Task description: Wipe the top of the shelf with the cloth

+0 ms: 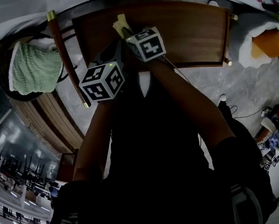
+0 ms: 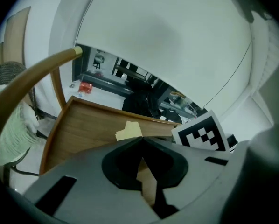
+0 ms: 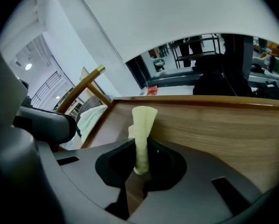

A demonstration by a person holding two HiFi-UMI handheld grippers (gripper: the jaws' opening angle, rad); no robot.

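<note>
The cloth [image 3: 140, 125], a pale yellow strip bunched into a narrow roll, stands up from the right hand-held gripper [image 3: 142, 148], whose jaws are clenched on its lower end. Its free end fans out a little over the near edge of the shelf top [image 3: 223, 125], a brown wooden board with a raised lip along its sides. In the head view the cloth [image 1: 121, 25] lies at the board's left part, near its front edge, with bare wood [image 1: 191, 31] spreading away to the right.

The left hand-held gripper [image 2: 140, 141] sits just beside the right one, also over the board's near edge; its jaws are pressed together at the tips with nothing between them (the yellow cloth [image 2: 129, 130] shows just beyond them).

To the left of the shelf a dark wire basket [image 1: 3, 66] holds a green knitted towel [image 1: 34, 68]. A slanted wooden bar [image 1: 65, 55] with brass-coloured ends runs between basket and shelf. The floor [image 1: 251, 87] is grey and marbled.
</note>
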